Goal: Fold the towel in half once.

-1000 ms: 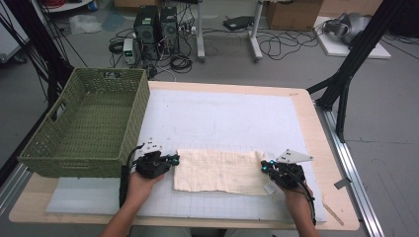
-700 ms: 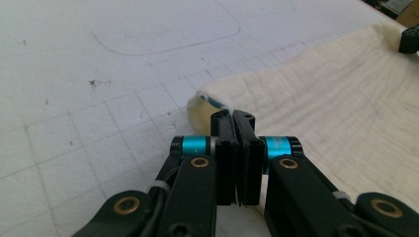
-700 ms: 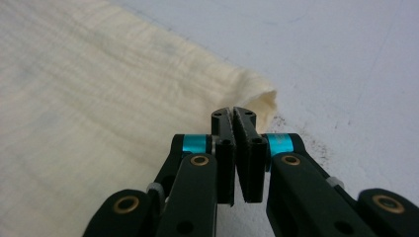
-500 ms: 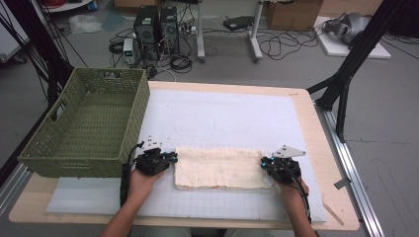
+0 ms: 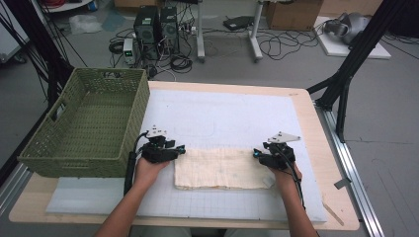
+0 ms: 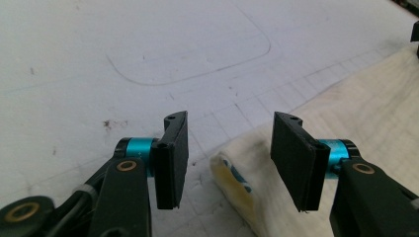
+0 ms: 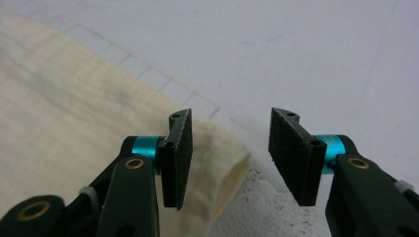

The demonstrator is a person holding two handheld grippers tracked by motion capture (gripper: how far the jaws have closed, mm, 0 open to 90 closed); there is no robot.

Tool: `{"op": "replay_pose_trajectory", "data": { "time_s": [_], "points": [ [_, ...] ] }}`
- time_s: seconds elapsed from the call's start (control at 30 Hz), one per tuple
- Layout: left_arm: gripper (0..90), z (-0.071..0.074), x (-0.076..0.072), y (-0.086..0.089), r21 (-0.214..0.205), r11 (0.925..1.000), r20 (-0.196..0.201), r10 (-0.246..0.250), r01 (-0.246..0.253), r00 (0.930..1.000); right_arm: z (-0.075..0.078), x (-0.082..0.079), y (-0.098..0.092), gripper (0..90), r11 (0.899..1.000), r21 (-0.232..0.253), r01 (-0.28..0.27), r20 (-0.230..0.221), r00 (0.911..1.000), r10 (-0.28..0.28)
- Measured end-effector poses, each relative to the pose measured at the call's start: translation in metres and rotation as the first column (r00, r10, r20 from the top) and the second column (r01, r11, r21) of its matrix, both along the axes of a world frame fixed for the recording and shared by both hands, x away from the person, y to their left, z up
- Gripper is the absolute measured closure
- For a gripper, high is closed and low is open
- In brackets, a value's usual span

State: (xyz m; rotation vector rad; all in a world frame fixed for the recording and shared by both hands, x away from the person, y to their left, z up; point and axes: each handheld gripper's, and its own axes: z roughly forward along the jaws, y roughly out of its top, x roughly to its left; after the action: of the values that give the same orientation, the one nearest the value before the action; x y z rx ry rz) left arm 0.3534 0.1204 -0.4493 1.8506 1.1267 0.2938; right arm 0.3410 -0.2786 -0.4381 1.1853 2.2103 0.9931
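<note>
Flat on the desk (image 5: 316, 113): folded cream cloth (image 5: 220, 169). Left gripper (image 5: 182, 149) and right gripper (image 5: 255, 154) at its ends, jaws just opened, released, grasping nothing.

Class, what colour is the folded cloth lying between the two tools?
Pale cream cloth; the high view shows it best.

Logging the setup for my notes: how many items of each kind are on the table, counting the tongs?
Cream folded cloth: 1
Green woven basket: 1
White mat: 1
Tongs: 2, left tongs and right tongs, both open at the cloth's ends
Total: 5
</note>
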Motion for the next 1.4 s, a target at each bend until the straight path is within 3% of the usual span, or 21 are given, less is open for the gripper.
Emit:
{"op": "replay_pose_trajectory", "data": {
  "time_s": [0.07, 0.1, 0.17, 0.2, 0.3, 0.5, 0.53, 0.63, 0.77, 0.83, 0.97, 1.13, 1.23, 1.4],
  "points": [
    [53.2, -0.004, 0.000, -0.002, 0.028, 0.9994, -0.016, -0.019, 0.019, 0.9997, -0.006, 0.004, -0.001, 55.7, 1.000, -0.004, -0.026, -0.050, 0.9984, 0.025],
    [56.0, -0.003, 0.000, -0.002, 0.038, 0.9991, -0.009, -0.020, 0.021, 0.9998, -0.008, 0.004, -0.002, 59.9, 0.999, 0.020, -0.033, -0.064, 0.9974, 0.034],
    [82.8, -0.003, -0.001, -0.002, 0.048, 0.9975, -0.016, -0.051, 0.052, 0.9986, -0.008, 0.004, -0.005, 72.3, 0.997, 0.065, -0.049, -0.088, 0.9946, 0.055],
    [84.5, -0.003, -0.001, -0.001, 0.055, 0.9968, -0.010, -0.058, 0.059, 0.9982, -0.008, 0.004, -0.005, 80.8, 0.994, 0.080, -0.071, -0.096, 0.9923, 0.079],
    [85.8, -0.002, 0.001, 0.004, 0.039, 0.9989, 0.006, -0.028, 0.027, 0.9996, -0.006, 0.001, 0.000, 85.1, 0.994, 0.045, -0.101, -0.079, 0.9914, 0.104],
    [85.8, -0.002, 0.007, 0.011, -0.005, 0.9996, 0.037, 0.029, -0.029, 0.9989, 0.000, -0.001, 0.005, 85.0, 0.997, 0.031, -0.067, 0.004, 0.9977, 0.067],
    [85.8, -0.002, 0.009, 0.011, -0.009, 0.9997, 0.025, 0.023, -0.023, 0.9994, 0.000, -0.001, 0.005, 85.0, 0.998, 0.024, -0.059, 0.014, 0.9982, 0.059],
    [85.7, 0.002, 0.014, 0.008, -0.019, 0.9996, 0.038, 0.020, -0.019, 0.9991, -0.002, 0.002, 0.005, 85.1, 1.000, 0.009, -0.022, 0.024, 0.9995, 0.022],
    [85.6, 0.002, 0.018, 0.000, 0.006, 1.0000, 0.050, 0.005, -0.005, 0.9987, -0.005, 0.005, 0.003, 84.1, 1.000, -0.007, 0.024, 0.024, 0.9994, -0.024],
    [81.7, 0.001, 0.018, 0.000, -0.002, 0.9999, 0.043, 0.016, -0.016, 0.9990, -0.004, 0.004, 0.002, 79.5, 0.999, -0.016, 0.045, 0.043, 0.9981, -0.045],
    [56.1, 0.010, 0.012, 0.005, -0.026, 0.9993, 0.072, 0.028, -0.026, 0.9970, 0.002, -0.001, -0.002, 67.9, 0.998, -0.040, 0.051, 0.084, 0.9954, -0.047],
    [41.5, 0.025, -0.004, 0.014, -0.073, 0.9971, 0.114, -0.014, 0.022, 0.9934, 0.013, -0.014, -0.013, 52.9, 0.998, 0.018, 0.054, 0.133, 0.9895, -0.055],
    [35.9, 0.029, -0.016, 0.017, -0.118, 0.9927, 0.184, 0.001, 0.021, 0.9828, 0.015, -0.026, -0.019, 44.2, 0.997, 0.074, 0.004, 0.153, 0.9882, -0.015],
    [22.1, 0.026, -0.028, 0.018, -0.153, 0.9873, 0.200, -0.010, 0.041, 0.9798, 0.017, -0.045, -0.026, 31.5, 0.995, 0.090, -0.040, 0.171, 0.9849, 0.024]
  ]
}}
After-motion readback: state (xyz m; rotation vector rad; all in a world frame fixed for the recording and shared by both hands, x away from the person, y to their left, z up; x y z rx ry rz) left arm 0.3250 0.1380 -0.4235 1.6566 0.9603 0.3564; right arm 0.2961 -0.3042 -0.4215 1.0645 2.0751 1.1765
